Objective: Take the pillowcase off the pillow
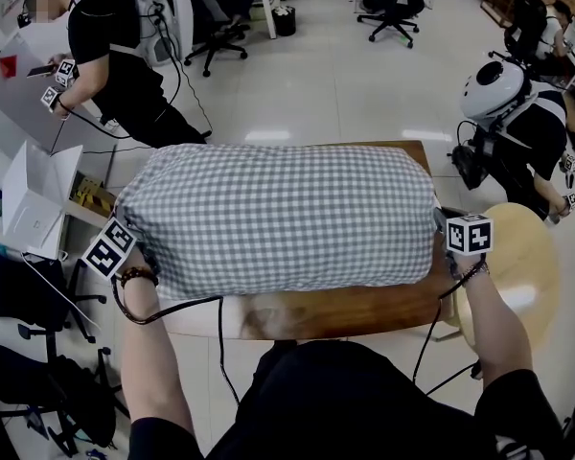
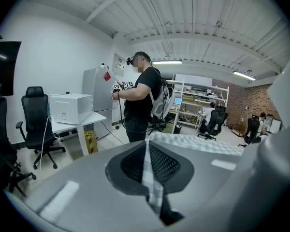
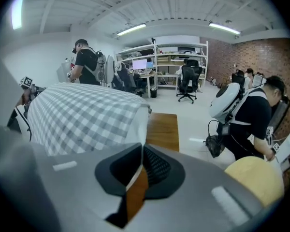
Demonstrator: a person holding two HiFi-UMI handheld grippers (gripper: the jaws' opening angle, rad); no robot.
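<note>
Grey-and-white checked pillowcase [image 1: 278, 214] lies across the counter [image 1: 355, 310], its long axis running from the left gripper [image 2: 153, 185], clamped on a fold of check at one end, to the right gripper [image 3: 134, 185] at the other. That one is pinched shut on a thin white edge, seemingly the pillow [image 3: 139, 124] bared at the case's mouth, which therefore points toward it.
</note>
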